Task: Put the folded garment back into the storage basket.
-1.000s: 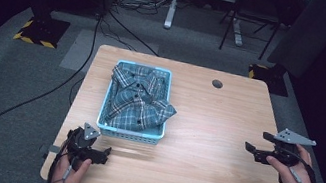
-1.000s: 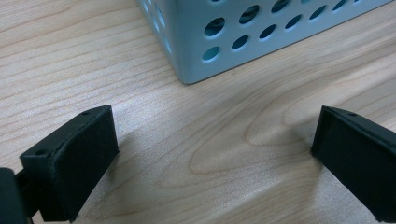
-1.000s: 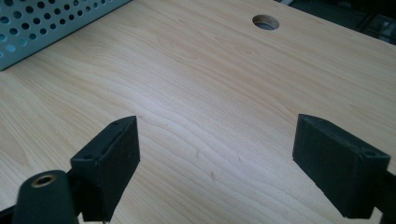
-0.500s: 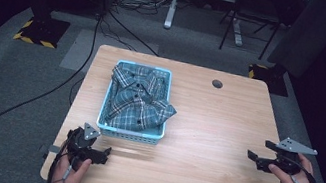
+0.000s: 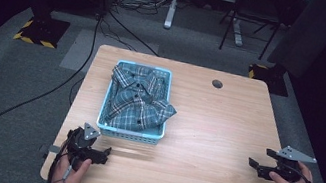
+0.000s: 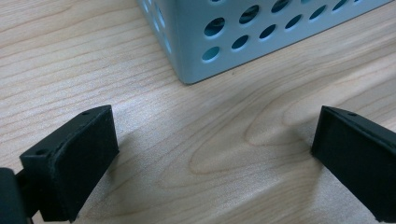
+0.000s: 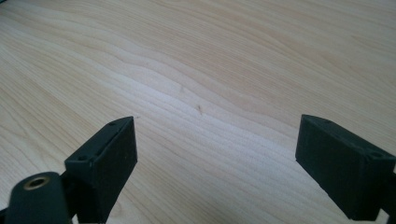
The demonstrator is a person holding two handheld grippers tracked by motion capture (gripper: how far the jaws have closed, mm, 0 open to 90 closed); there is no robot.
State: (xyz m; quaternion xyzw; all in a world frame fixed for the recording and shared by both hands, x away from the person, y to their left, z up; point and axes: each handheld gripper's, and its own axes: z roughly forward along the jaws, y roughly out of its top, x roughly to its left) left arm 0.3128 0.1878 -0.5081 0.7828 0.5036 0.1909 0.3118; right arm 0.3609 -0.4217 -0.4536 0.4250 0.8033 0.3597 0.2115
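While both sets of fingers stand wide and empty, shirt (image 5: 138,98) sits heaped in basket (image 5: 129,132) mid-surface (image 5: 215,131); left gripper (image 5: 101,154) near basket corner, right gripper (image 5: 255,167) well apart. Risk: snagging spilled cloth, dragging basket.

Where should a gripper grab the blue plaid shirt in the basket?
Probably the bunched fold of the blue plaid shirt that spills over the right rim of the light blue plastic basket. Come from above: it stands raised and free of the walls.

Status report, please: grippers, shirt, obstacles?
Left gripper open, near basket. Right gripper open, over bare table. Plaid shirt in basket, untouched. Nothing in the way.
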